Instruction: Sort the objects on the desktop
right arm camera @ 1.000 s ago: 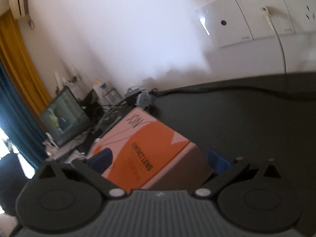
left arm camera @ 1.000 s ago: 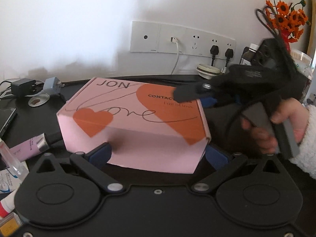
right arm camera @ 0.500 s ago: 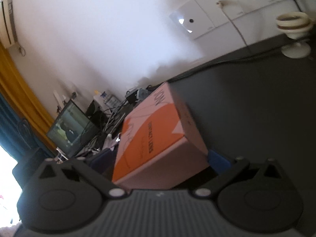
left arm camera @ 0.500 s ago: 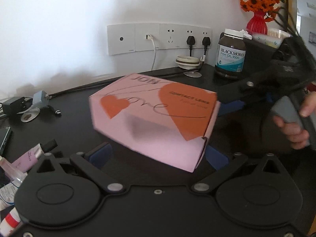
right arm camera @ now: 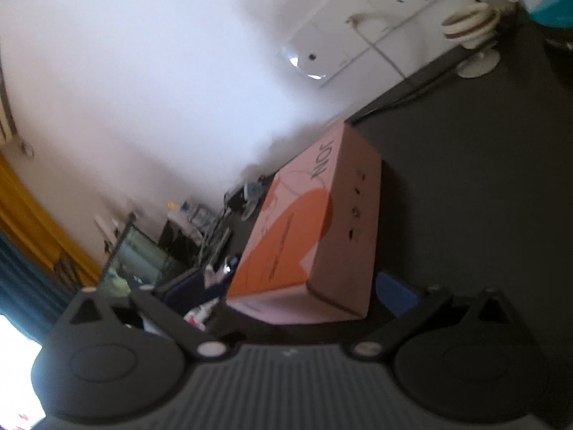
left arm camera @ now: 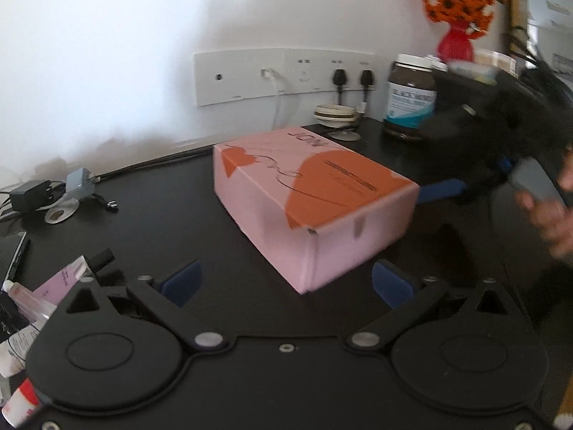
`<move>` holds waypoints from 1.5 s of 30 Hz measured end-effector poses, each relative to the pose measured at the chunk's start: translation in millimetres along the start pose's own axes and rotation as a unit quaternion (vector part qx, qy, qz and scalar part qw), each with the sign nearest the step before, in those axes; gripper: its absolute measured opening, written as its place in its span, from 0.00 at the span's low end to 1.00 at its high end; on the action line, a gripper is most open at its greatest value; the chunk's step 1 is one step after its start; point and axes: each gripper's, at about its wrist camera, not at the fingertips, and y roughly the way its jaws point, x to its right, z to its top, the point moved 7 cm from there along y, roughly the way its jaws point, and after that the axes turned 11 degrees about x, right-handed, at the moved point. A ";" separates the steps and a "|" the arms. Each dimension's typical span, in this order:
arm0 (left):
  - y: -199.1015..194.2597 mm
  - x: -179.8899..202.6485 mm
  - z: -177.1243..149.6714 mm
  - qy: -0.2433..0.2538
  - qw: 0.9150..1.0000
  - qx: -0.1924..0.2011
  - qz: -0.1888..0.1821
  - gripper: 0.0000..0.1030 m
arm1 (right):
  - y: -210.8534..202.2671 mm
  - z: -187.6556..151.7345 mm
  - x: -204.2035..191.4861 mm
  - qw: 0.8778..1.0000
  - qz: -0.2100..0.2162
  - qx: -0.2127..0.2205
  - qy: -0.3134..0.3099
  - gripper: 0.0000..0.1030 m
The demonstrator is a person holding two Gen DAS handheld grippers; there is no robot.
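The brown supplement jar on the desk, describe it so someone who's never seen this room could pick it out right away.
Find the white socket panel on the wall above the black desk. Just right of it, at the desk's back edge, stands the brown jar. Unlike the red vase of orange flowers behind it, it has a white lid and a white and teal label.

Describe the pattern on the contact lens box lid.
The contact lens box lid is pink with orange hearts and a thin dark looping line, clearest in the left wrist view.

Box (left arm camera: 315, 200) mid-desk (left arm camera: 161, 215), bottle (left arm camera: 410, 104) behind-right, tubes (left arm camera: 68, 279) front-left, charger (left arm camera: 80, 188) far left.
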 end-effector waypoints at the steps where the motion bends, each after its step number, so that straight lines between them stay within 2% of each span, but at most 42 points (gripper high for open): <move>1: -2.9 3.1 -2.2 0.007 1.000 0.001 -0.009 1.00 | -0.4 2.0 1.8 1.000 -0.001 0.003 0.008 0.99; 5: -6.1 13.2 -8.2 0.042 0.999 -0.002 -0.015 1.00 | 0.2 7.2 2.4 0.999 -0.024 0.019 -0.012 0.99; 10: -0.2 18.0 -8.8 0.071 0.997 0.002 -0.009 1.00 | 8.8 16.1 8.4 0.995 -0.089 0.031 -0.033 0.99; 18: -3.7 22.1 -10.1 0.067 0.997 0.016 -0.039 1.00 | 32.3 18.9 2.4 0.991 -0.109 0.025 -0.068 0.99; 23: 7.1 25.2 -3.5 0.054 0.997 0.019 -0.050 1.00 | 43.2 17.1 0.3 0.992 -0.102 0.016 -0.068 0.99; 30: 24.1 32.1 -7.7 -0.001 0.996 -0.014 -0.085 1.00 | 45.8 12.3 -4.0 0.996 -0.077 -0.001 -0.049 0.99; 34: 26.5 35.1 -8.7 -0.003 0.996 -0.018 -0.085 1.00 | 44.1 4.5 -12.9 0.996 -0.064 -0.013 -0.054 0.99; 39: 35.0 34.6 -10.7 -0.003 0.997 -0.037 -0.074 1.00 | 45.8 -2.5 -22.5 0.993 -0.076 -0.019 -0.090 0.99; 45: 37.6 36.0 -10.3 -0.007 0.997 -0.040 -0.071 0.99 | 44.9 -4.1 -23.8 0.992 -0.077 -0.019 -0.094 0.99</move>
